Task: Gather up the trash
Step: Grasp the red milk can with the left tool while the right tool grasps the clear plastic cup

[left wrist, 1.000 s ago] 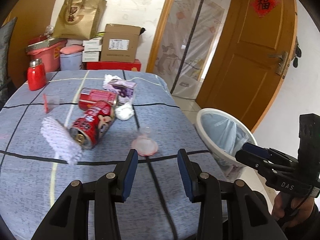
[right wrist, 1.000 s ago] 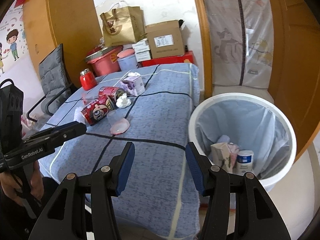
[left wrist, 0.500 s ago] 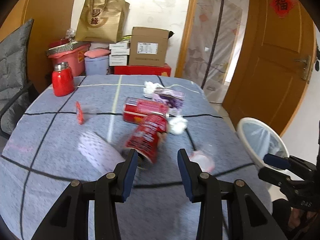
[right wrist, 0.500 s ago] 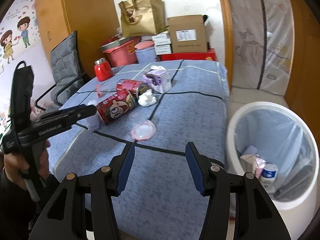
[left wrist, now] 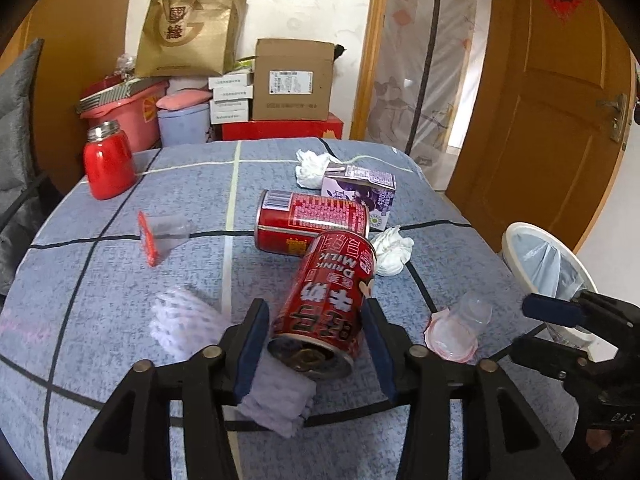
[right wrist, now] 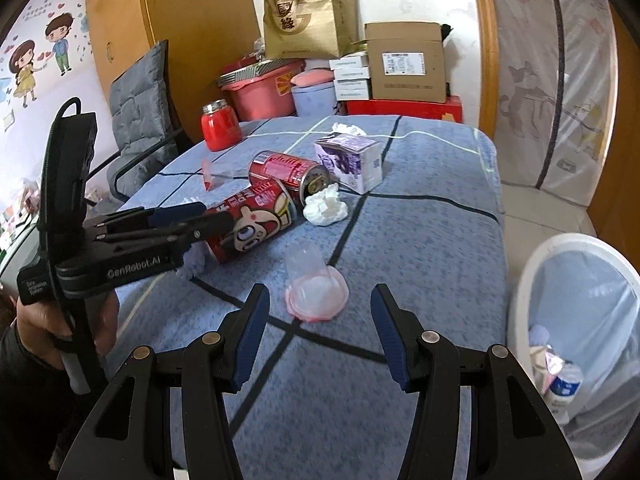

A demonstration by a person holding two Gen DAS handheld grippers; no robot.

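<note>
Your left gripper [left wrist: 314, 346] tilts down over the blue checked tablecloth [left wrist: 100, 312], its jaws just widened to straddle the red cylindrical milk can [left wrist: 326, 302] lying there, pads not visibly pressing. Its near end hides a pale crumpled wrapper [left wrist: 280, 396]. Your right gripper [right wrist: 320, 334] hangs open, empty, above a clear plastic cup [right wrist: 314, 280] on its side.

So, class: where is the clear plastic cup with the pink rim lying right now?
In the right wrist view, the clear plastic cup lies on its side on the blue tablecloth, just ahead of the right hand-held gripper, right of the cartoon milk can.
</note>
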